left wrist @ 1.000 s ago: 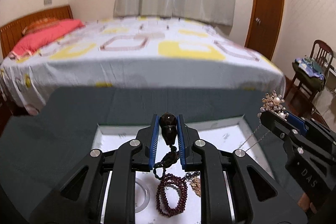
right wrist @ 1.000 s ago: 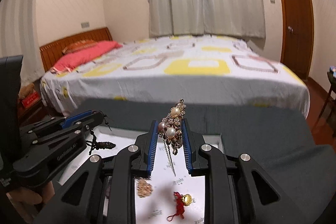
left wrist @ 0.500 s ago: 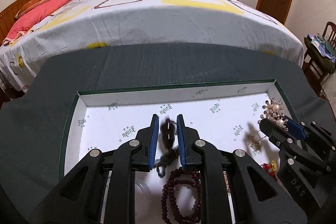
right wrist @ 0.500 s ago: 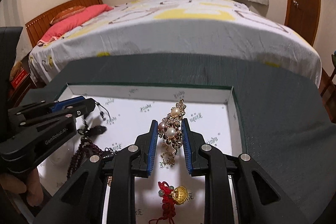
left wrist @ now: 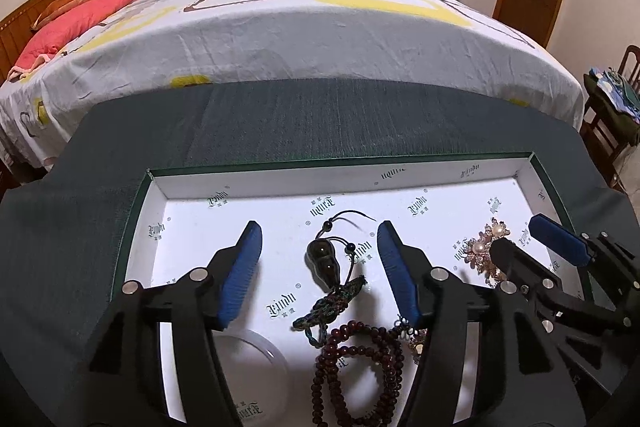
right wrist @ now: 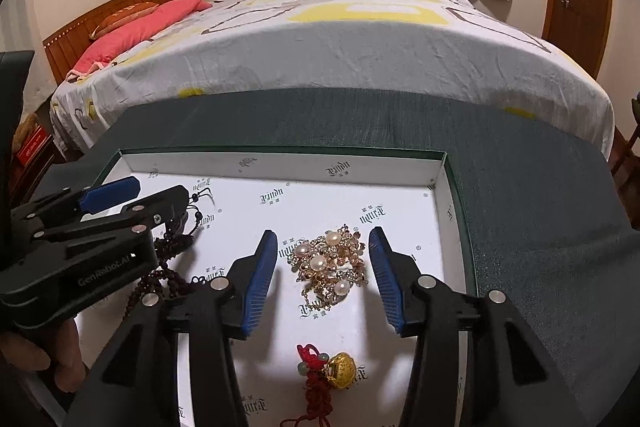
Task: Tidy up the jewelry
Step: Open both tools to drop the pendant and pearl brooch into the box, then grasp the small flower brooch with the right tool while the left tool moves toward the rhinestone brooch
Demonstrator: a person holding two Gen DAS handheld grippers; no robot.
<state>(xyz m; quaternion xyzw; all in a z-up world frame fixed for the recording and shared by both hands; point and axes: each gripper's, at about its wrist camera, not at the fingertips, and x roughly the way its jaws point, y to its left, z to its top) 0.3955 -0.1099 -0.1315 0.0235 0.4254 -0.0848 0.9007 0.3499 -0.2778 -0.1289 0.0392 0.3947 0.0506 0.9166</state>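
My left gripper [left wrist: 318,229] hangs low over the white tray [left wrist: 320,181], its jaws opening. A dark gourd pendant [left wrist: 323,261] on a knotted cord lies on the tray floor between the fingers, untouched by the pads. A dark red bead bracelet [left wrist: 360,359] and a clear bangle [left wrist: 248,359] lie nearer the camera. My right gripper [right wrist: 323,235] is also opening over a gold pearl brooch [right wrist: 332,267] with its chain, which rests free on the tray [right wrist: 280,163]. A red knotted charm with a gold piece [right wrist: 332,371] lies below it.
The tray sits on a dark green cloth-covered table [left wrist: 320,115] in front of a bed [left wrist: 300,7]. At the far right stands a wooden chair [left wrist: 612,99] piled with clothes. A hand [right wrist: 40,355] holds the left gripper [right wrist: 160,189].
Both grippers came down into the tray and their jaws spread apart. The gourd pendant and the pearl brooch, gripped before, now lie loose on the tray floor.
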